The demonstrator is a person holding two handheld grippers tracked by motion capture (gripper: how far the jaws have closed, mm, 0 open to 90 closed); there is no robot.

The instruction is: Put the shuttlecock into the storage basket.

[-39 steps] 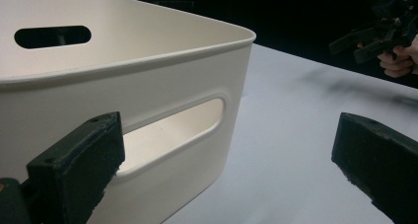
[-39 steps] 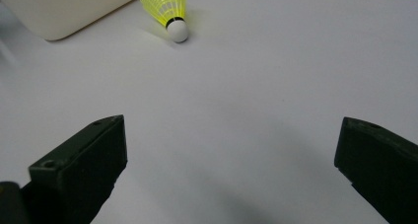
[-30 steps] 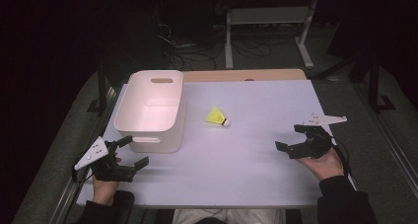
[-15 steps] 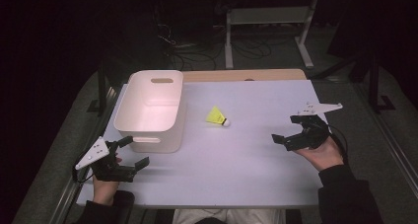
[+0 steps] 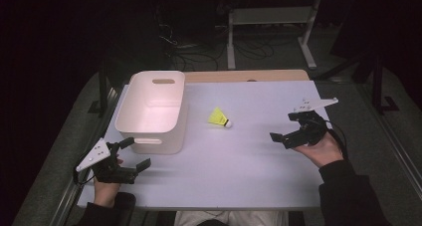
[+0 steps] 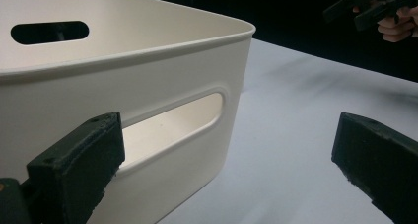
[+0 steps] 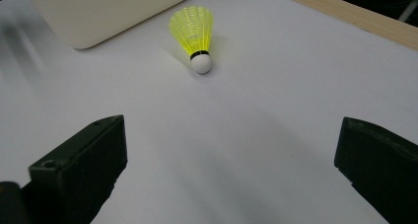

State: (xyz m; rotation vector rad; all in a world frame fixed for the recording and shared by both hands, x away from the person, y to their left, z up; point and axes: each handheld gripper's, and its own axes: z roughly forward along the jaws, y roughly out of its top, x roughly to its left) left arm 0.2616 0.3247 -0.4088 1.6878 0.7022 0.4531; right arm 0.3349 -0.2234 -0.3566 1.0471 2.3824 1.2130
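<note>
Tabletop [image 5: 239, 161] in pale white spreads out in front of you, with a strip of bare wood along its far edge and a dark floor of cables and metal stand legs beyond. A cream plastic bin [image 5: 152, 111] with rounded corners and slot handles stands on the left part of the tabletop, open side up, and nothing can be seen inside it. Your left gripper [image 5: 130, 155] sits at the near left corner, just in front of the bin; its fingers [image 6: 79, 160] are spread wide, and in the left gripper view they frame the bin's near handle slot, holding nothing. Your right gripper [image 5: 284, 132] is held over the right side of the tabletop, well apart from the bin, pointing toward the middle; its fingers [image 7: 81, 165] are also spread wide and hold nothing. A yellow shuttlecock [image 5: 218, 117] with a white cork tip lies on its side near the middle of the tabletop, just right of the bin and not touching it. In the right gripper view the shuttlecock lies ahead of the spread fingers, cork end toward the camera, with the bin's corner behind it.
</note>
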